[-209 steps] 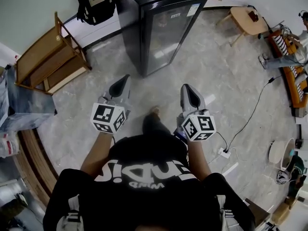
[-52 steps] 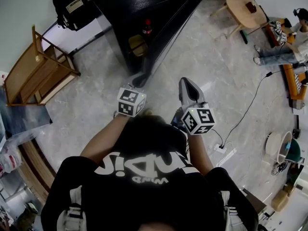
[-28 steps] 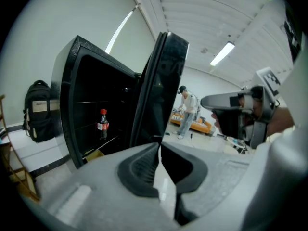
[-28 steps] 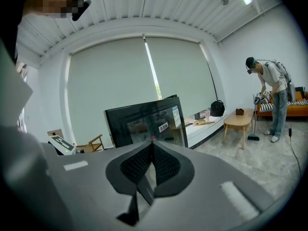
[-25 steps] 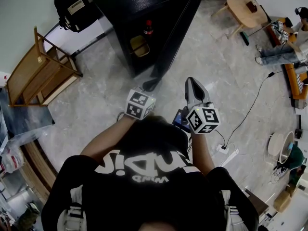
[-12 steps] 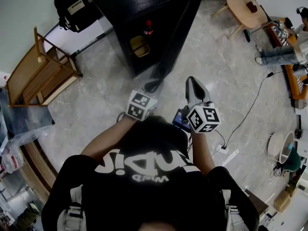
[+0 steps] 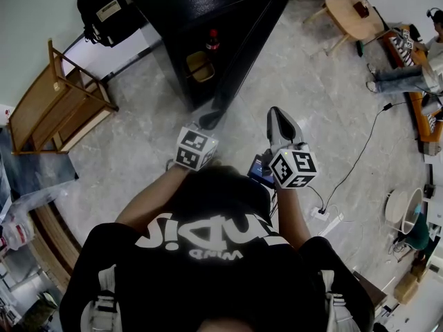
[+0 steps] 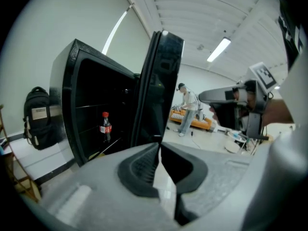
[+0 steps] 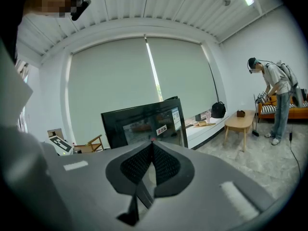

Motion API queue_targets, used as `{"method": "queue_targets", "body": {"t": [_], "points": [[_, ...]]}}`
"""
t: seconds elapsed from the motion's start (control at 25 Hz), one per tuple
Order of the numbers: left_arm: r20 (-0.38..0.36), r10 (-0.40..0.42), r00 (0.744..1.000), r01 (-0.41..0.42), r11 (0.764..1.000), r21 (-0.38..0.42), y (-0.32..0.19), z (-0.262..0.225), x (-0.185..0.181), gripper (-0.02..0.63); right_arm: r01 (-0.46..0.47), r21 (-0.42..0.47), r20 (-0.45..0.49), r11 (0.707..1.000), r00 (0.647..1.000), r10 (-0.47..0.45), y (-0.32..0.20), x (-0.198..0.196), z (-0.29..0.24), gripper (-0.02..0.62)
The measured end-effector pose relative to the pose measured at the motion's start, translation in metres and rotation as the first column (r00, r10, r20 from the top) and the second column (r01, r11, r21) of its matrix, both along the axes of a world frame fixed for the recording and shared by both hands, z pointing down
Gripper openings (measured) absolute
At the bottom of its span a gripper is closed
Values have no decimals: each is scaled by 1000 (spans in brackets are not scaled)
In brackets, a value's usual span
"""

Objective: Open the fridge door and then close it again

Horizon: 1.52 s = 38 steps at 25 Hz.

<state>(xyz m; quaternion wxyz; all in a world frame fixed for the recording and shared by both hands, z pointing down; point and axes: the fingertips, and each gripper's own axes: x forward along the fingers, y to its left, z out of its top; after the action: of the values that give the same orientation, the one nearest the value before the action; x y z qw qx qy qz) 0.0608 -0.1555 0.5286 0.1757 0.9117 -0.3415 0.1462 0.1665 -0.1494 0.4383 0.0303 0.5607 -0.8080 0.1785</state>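
At the top centre of the head view, a black fridge (image 7: 208, 12), boxy and glossy, on a pale marbled floor (image 7: 138, 158), with a black backpack (image 7: 104, 9) against the wall to its left; fridge door (image 7: 249, 54) swung wide, joined to the cabinet at its right side, free edge out toward the person; inside, dark shelves and a cola bottle (image 7: 212, 40), red-capped and upright, plus something yellowish lower down, too dim to name; in the left gripper view, the same door seen edge-on as a tall dark slab, tilted, just beyond the jaws, with the open cabinet and bottle to its left.

Left gripper (image 7: 210, 121) with its tips right at the door's free lower corner; jaws all but pressed together, tips nearly meeting, having just eased apart a hair; only floor visible in the sliver between the pads; touching the door or merely beside it, impossible to tell.

Right gripper (image 7: 277, 114) over bare floor, right of the door and clear of it; jaws pressed together, tips meeting, nothing between them.
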Motion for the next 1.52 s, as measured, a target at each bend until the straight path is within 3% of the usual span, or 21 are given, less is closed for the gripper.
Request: {"method": "queue_targets", "body": {"t": [1.52], "points": [[15, -171, 985, 170, 985, 22, -70, 1, -94, 18, 39, -5, -6, 999, 999, -39, -29, -22, 0, -2]]}}
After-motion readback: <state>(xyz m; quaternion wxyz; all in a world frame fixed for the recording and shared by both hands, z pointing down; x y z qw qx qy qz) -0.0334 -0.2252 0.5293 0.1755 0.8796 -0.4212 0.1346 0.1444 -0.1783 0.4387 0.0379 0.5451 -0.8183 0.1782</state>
